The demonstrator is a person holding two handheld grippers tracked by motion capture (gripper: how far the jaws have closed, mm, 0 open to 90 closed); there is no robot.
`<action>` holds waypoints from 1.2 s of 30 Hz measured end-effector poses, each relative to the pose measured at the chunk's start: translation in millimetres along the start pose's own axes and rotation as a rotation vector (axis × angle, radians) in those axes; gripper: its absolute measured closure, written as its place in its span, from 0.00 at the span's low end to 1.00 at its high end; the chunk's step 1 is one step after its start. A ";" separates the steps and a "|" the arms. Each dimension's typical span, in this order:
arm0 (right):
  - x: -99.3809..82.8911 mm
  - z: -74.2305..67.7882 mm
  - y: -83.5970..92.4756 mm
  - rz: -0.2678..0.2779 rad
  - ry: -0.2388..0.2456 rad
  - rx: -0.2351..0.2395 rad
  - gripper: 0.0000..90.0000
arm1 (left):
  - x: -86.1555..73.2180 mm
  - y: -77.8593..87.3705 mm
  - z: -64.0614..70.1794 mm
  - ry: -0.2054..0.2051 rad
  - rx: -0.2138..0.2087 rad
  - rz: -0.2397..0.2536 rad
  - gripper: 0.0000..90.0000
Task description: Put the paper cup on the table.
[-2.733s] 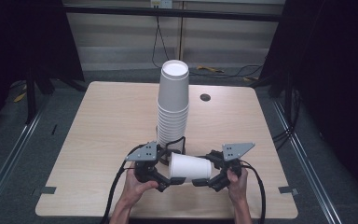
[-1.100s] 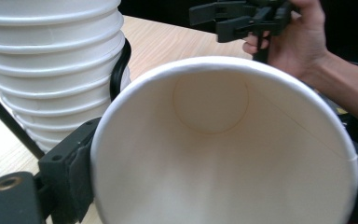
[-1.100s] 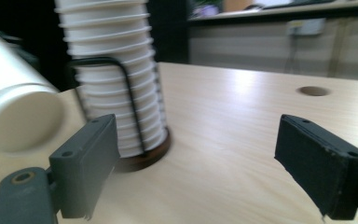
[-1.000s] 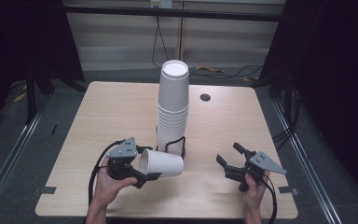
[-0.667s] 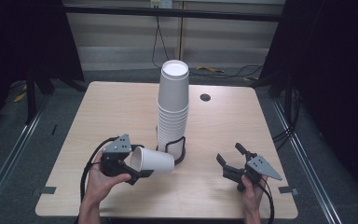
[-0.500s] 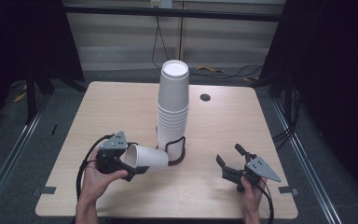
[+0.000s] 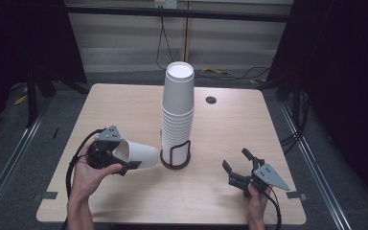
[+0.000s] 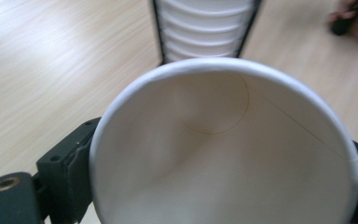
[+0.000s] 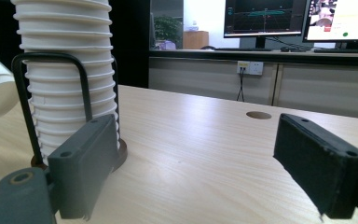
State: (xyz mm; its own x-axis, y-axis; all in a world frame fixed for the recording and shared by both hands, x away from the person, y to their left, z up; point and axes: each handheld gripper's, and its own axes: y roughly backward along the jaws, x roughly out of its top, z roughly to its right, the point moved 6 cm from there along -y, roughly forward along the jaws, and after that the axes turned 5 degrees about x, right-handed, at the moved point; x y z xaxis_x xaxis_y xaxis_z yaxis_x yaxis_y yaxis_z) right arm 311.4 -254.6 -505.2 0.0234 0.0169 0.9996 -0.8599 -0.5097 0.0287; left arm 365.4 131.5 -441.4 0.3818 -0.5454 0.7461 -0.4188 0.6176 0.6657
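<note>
One paper cup (image 7: 139, 154) pulled, clamped sideways in left gripper (image 7: 106, 152) at stack's (image 7: 177, 115) eight o'clock; setting down remains; right gripper (image 7: 242, 170) spread, empty.

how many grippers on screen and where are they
2. The left hand-held gripper is at the table's near left, shut on a single paper cup lying sideways. The right hand-held gripper is at the near right, jaws open and holding nothing.

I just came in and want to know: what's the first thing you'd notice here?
The tall stack of white paper cups in a black wire holder at the middle of the wooden table. Just left of it, the left hand-held gripper holds one cup on its side, while the right hand-held gripper waits open, near the front right.
</note>
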 end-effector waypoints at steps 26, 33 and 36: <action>0.1 0.1 0.0 0.003 -0.002 -0.001 0.15 | 14.6 -24.3 -50.0 -0.057 0.030 -0.329 0.10; 0.1 0.1 0.0 0.004 -0.002 -0.002 0.15 | 19.3 -31.4 -53.7 -0.082 0.034 -0.401 0.09; 0.1 0.1 0.0 0.003 -0.003 -0.002 0.15 | 21.2 -34.7 -54.9 -0.100 0.048 -0.438 0.09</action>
State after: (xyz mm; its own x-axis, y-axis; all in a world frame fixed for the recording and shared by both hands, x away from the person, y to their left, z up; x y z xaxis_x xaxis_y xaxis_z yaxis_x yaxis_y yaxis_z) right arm 311.4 -254.7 -505.1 0.0219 0.0126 0.9997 -0.8608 -0.5083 0.0252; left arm 433.2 129.6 -449.0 0.4509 -0.8031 0.3895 -0.2744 0.2905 0.9167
